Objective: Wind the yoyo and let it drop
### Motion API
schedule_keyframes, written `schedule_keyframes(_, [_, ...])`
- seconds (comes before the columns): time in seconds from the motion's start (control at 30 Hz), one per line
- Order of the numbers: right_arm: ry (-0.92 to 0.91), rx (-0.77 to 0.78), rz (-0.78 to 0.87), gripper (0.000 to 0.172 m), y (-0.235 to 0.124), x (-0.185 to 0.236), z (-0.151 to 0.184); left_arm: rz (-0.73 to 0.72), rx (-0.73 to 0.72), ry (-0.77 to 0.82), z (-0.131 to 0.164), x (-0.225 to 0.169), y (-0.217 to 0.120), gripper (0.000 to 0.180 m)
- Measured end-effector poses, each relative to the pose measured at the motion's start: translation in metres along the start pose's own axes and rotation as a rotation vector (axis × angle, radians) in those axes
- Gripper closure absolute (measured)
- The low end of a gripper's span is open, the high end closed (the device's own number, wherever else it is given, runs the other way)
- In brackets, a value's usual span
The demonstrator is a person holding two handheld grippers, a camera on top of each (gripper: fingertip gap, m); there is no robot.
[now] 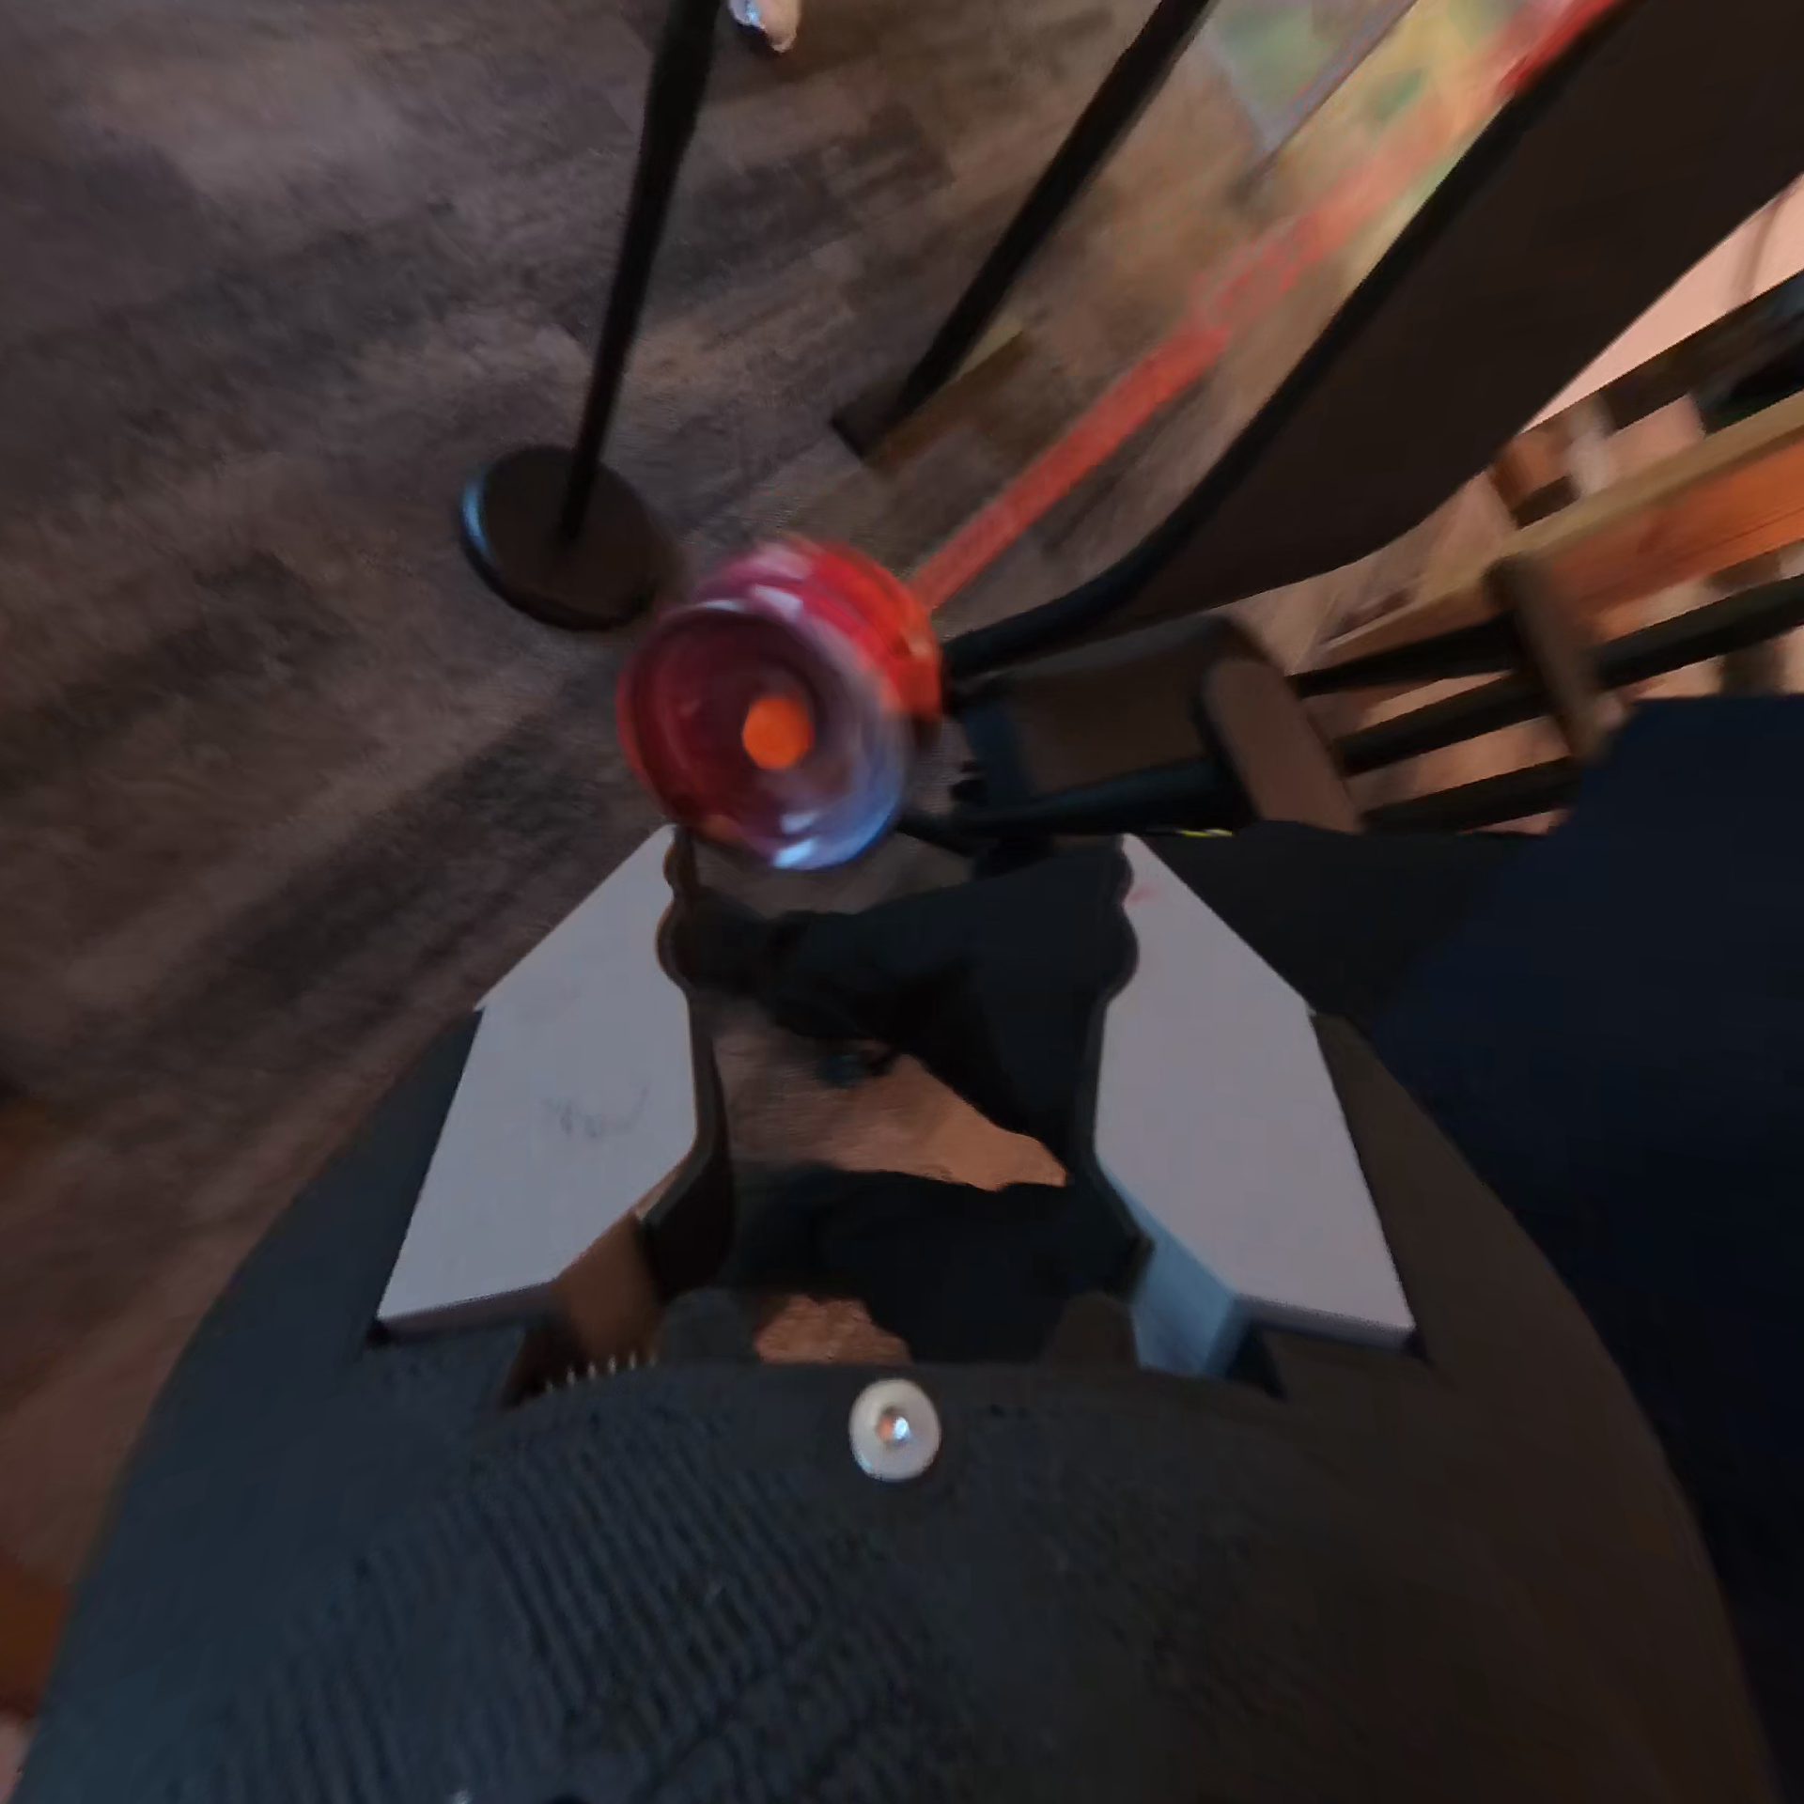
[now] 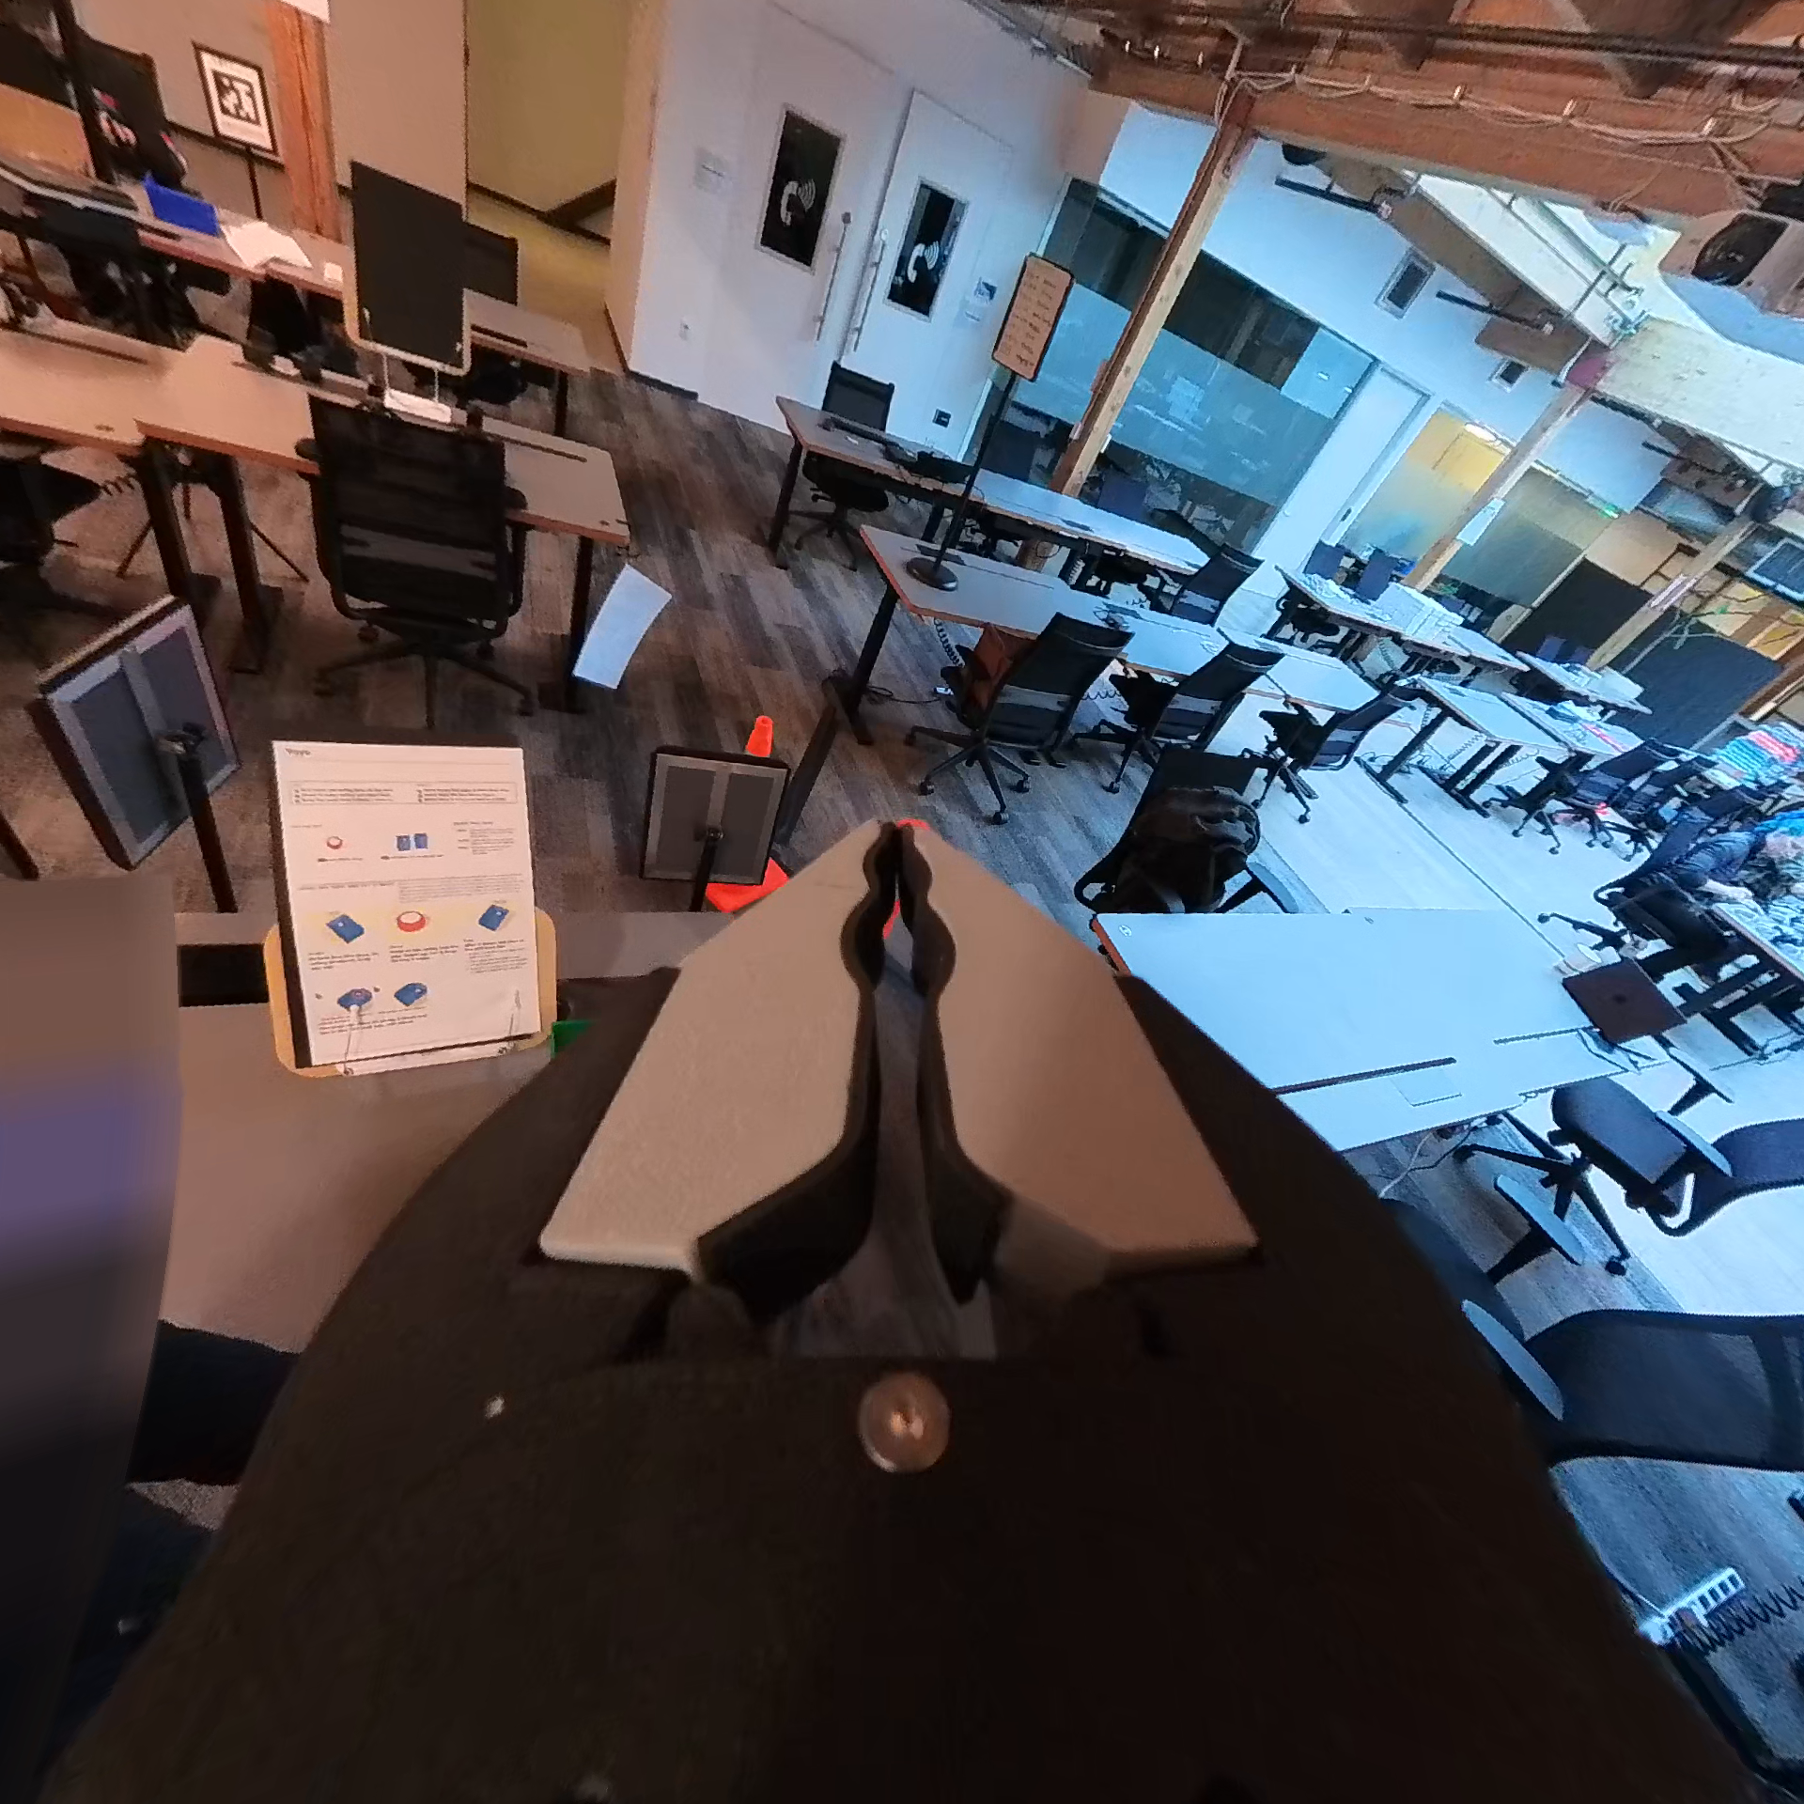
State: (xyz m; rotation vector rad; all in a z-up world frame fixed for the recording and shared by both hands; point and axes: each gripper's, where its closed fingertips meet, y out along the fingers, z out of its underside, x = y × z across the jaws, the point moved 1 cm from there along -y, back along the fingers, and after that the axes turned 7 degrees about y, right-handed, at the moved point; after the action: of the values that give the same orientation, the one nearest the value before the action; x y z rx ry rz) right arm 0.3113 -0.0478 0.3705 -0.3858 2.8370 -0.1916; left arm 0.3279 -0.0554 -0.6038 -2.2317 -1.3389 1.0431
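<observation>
**Two tools, one yoyo in mid-air: drop stage**

Item 1: left tool [image 1: 893,879]; fingers spread wide apart, nothing between them; aimed down at the brown carpet [image 1: 244,488].

Item 2: yoyo [image 1: 776,717]; red and translucent with an orange hub; blurred, just beyond the left tool's fingertips, clear of both pads and above the floor; its string cannot be made out in this view.

Item 3: right tool [image 2: 898,840]; fingers pressed together at the tips, with a sliver of red showing between them, probably the string's end, though too small to confirm; held high, facing an office of desks and chairs.

Item 4: black pole stand [image 1: 561,532] on the carpet, near the yoyo in the left view.

Progress, as judged: winding appears done and release made; the fall itself seems under way; left to do, at most, letting the yoyo run out its length.
</observation>
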Motion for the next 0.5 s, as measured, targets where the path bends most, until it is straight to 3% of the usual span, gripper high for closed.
schedule_keyframes(0.07, [-0.001, 0.01, 0.007, 0.172, -0.002, -0.001, 0.002, 0.022, 0.0, 0.018, -0.005, -0.006, 0.012, 0.106])
schedule_keyframes(0.1, [-0.001, 0.014, 0.009, 0.172, -0.003, -0.002, 0.004, 0.049, 0.017, 0.046, -0.004, -0.012, 0.016, 0.151])
schedule_keyframes(0.13, [-0.001, 0.017, 0.01, 0.172, -0.004, -0.003, 0.006, 0.021, 0.027, 0.084, -0.005, -0.011, 0.021, 0.178])
schedule_keyframes(0.3, [0.007, 0.018, 0.025, 0.172, -0.011, -0.015, 0.012, 0.028, 0.059, 0.222, -0.013, -0.029, 0.033, 0.178])
schedule_keyframes(0.5, [0.017, 0.019, 0.044, 0.172, -0.016, -0.03, 0.024, 0.076, 0.096, 0.255, -0.01, -0.04, 0.025, 0.178])
